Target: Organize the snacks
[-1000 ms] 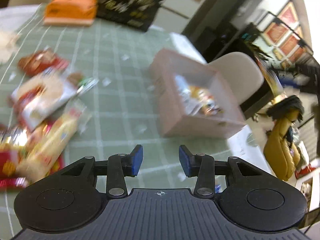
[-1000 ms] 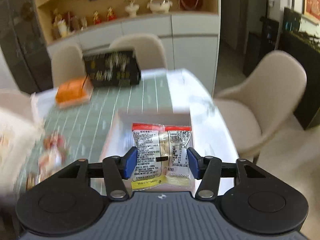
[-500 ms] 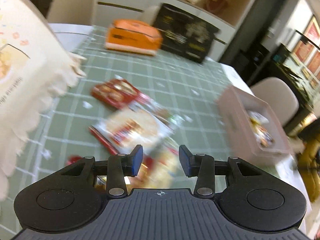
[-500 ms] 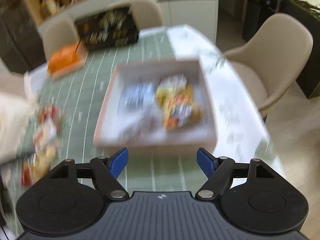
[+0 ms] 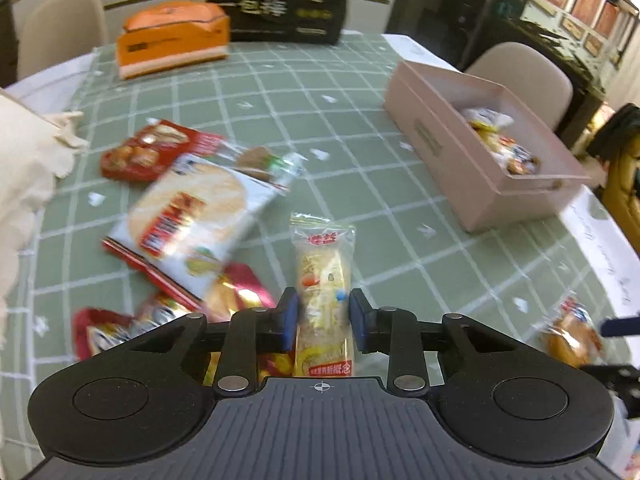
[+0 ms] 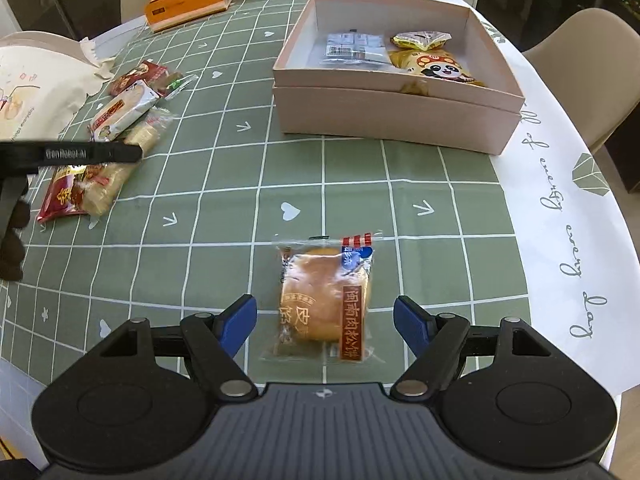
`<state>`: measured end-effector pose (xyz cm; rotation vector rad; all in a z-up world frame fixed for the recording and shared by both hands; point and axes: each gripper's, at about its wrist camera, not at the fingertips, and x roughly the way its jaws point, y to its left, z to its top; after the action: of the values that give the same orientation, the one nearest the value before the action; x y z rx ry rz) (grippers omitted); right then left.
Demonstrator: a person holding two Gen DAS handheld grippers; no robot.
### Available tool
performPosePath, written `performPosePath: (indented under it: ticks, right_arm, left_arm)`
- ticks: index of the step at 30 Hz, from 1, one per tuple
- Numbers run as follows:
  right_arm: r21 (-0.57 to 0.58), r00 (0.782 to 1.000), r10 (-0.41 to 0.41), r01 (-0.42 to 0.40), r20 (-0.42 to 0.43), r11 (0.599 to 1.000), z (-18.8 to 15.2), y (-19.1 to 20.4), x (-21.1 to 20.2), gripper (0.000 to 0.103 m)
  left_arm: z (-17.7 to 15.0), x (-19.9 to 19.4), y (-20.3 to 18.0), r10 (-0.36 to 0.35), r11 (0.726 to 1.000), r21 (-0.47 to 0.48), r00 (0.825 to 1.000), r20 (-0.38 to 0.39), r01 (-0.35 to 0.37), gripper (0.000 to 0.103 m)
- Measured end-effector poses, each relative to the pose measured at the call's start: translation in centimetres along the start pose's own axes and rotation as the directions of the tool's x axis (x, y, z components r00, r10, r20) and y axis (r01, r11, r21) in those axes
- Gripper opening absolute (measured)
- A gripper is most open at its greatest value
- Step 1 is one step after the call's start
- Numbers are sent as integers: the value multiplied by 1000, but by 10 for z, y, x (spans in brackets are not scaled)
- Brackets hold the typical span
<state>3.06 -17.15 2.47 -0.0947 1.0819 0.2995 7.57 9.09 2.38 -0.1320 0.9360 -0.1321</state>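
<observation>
A slim yellow snack packet [image 5: 323,268] lies on the green checked tablecloth, its near end between the blue pads of my left gripper [image 5: 323,320]. The jaws are closing and the pads touch the packet's two sides. In the right wrist view a wrapped round bun [image 6: 326,300] lies flat on the cloth. My right gripper [image 6: 325,318] hangs over its near half, open, with a wide gap on each side. The pink box [image 6: 392,112] stands beyond it and holds several snack packets. The same box [image 5: 440,148] is at the right in the left wrist view.
A pile of loose snacks lies left of the yellow packet, among them a white rice-cracker bag [image 5: 188,216] and a red packet [image 5: 156,152]. An orange box [image 5: 172,40] and a black box [image 5: 276,0] stand at the far edge. A cream cloth bag [image 5: 20,168] sits at the left.
My left gripper swung from the pink box to the snack pile and narrowed around the yellow packet. My right gripper let a packet go over the box, opened wide and came down over the bun.
</observation>
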Motion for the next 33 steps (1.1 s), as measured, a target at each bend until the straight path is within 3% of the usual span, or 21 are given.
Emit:
performPosePath:
  ticks: [10,13,16,19,22,24,27,29,33]
  right_arm:
    - [33,1000,-29,29,-7,999,-1,2,14,76]
    - [13,1000,-13,13,-1,1000,1,11,14,77]
    - [-22,1000,4,-4,17,1000,8,27,13,76]
    - [-68,999,-3,6,34,998,17,45,13,76]
    - [-124,999,-1,7,49,992,22,65,12,76]
    - [-150,998,13,-4,58,989,21,74,7,76]
    - [-166,997,37,-26,66,986,18,79,-1,76]
    - [-165,997,46,-35,61,986,15,75,-4,76]
    - [-150,998,29,-21,47,988,9,63,-5,76]
  left_arm:
    - [-35,-18,-36,-118,992,40,992,-51,121,32]
    - [-42,-24,-37,-176,984,9,981,-79,177,33]
    - [-43,-39,-24,-213,976,-47,976,-37,211,33]
    - [-27,-55,5,-190,972,-128,979,69,197,33]
    - [0,-55,44,-63,976,-196,983,173,97,33]
    - [19,-48,76,18,962,-268,971,240,49,33]
    - [43,-19,116,87,946,-325,973,213,-14,33]
    - [48,0,127,85,947,-319,983,163,-30,33]
    - [39,11,103,52,978,-204,994,95,-32,33]
